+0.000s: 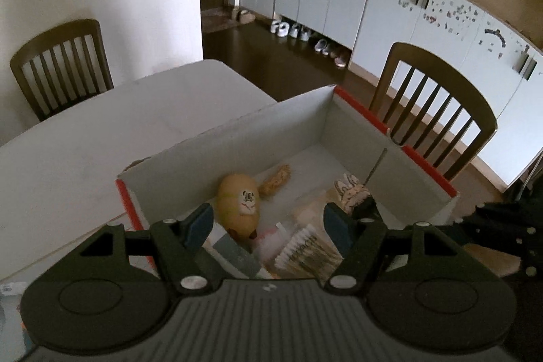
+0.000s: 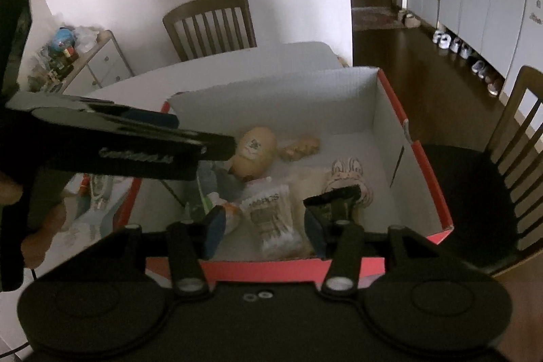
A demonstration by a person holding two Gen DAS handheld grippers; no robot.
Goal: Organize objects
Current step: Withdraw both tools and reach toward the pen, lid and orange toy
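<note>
A red cardboard box [image 1: 342, 128] with white inner walls stands on the white table [image 1: 101, 131]. In it lie a tan plush toy [image 1: 237, 206], a braided tan piece [image 1: 276, 180], a rabbit-print item [image 1: 351, 190], a bag of cotton swabs [image 2: 271, 216] and a small black object [image 2: 332, 192]. My left gripper [image 1: 268, 226] hovers open over the box's near end with nothing between its pads. My right gripper [image 2: 264, 226] is also open above the near wall; the swab bag lies below the gap, untouched. The black object rests just beyond its right finger. The left gripper [image 2: 135, 141] reaches in from the left.
Wooden chairs stand beyond the table [image 1: 61, 67] and right of the box [image 1: 437, 114]. Loose packets [image 2: 95, 192] lie on the table left of the box. A low drawer unit [image 2: 101, 63] piled with clutter is at the wall. Cabinets and shoes [image 1: 305, 33] line the far floor.
</note>
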